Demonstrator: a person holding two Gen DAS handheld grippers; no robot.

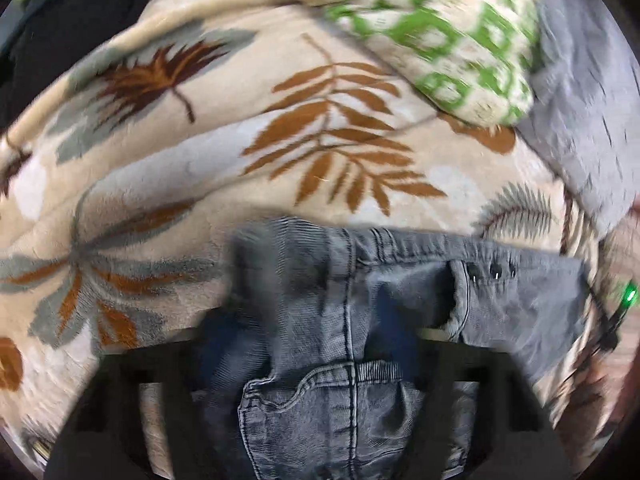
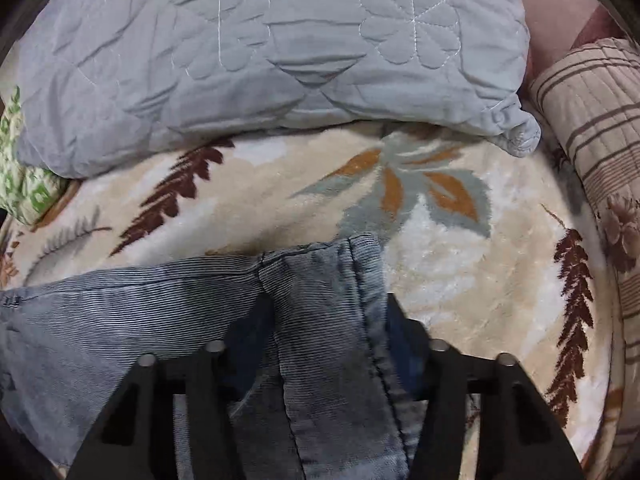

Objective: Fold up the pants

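Grey denim fills the space between both tools, bunched up close under each camera. From the left wrist view, the left tool (image 1: 312, 344) has its dark fingers closed onto the pants (image 1: 360, 300) near the waistband, with a pocket and seam caught between them. From the right wrist view, the right tool (image 2: 326, 332) is likewise clamped on a ridge of the same cloth at the other end of the waistband. Holding the two corners at once looks meant to keep the top edge taut and level, so the garment can be lifted or laid over in one straight fold. The pants lie on a leaf-patterned blanket (image 1: 180, 152) covering the bed, with a grey quilted pillow (image 2: 260, 52) and a green patterned cushion (image 1: 420, 28) beyond, well clear of the working area. A striped cushion (image 2: 592, 120) sits off to the right.
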